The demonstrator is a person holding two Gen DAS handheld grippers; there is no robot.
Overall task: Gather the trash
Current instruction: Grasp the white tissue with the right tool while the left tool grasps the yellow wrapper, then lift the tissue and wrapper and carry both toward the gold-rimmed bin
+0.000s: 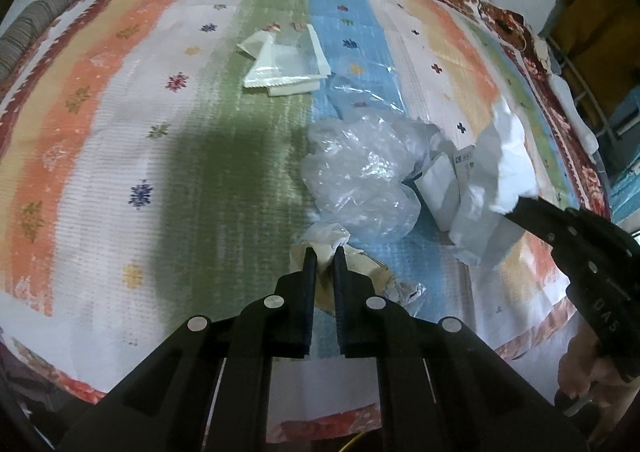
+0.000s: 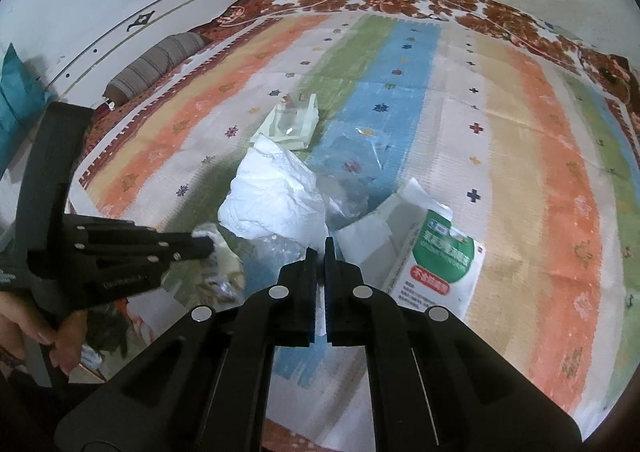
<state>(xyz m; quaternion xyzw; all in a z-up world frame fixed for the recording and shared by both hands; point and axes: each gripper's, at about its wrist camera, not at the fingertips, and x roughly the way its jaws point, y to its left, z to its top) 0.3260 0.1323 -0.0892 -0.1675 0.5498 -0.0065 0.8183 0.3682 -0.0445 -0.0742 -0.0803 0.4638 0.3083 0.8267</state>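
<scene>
My left gripper (image 1: 324, 252) is shut on a crumpled cream wrapper (image 1: 326, 234) and points steeply down at the striped mat (image 1: 224, 156). In the right wrist view the left gripper (image 2: 208, 246) comes in from the left with the cream wrapper (image 2: 228, 264) at its tip. My right gripper (image 2: 319, 246) is shut on a crumpled white bag (image 2: 276, 192), which stands up past its fingertips. In the left wrist view the right gripper (image 1: 516, 210) holds that white bag (image 1: 510, 160) at the right.
Loose on the mat are a clear plastic bag (image 1: 360, 176), a white and green printed packet (image 2: 440, 264) and a pale flat packaging tray (image 1: 286, 60). A striped bolster (image 2: 156, 60) lies by the headboard (image 2: 120, 24). A hand (image 2: 24, 320) grips the left tool.
</scene>
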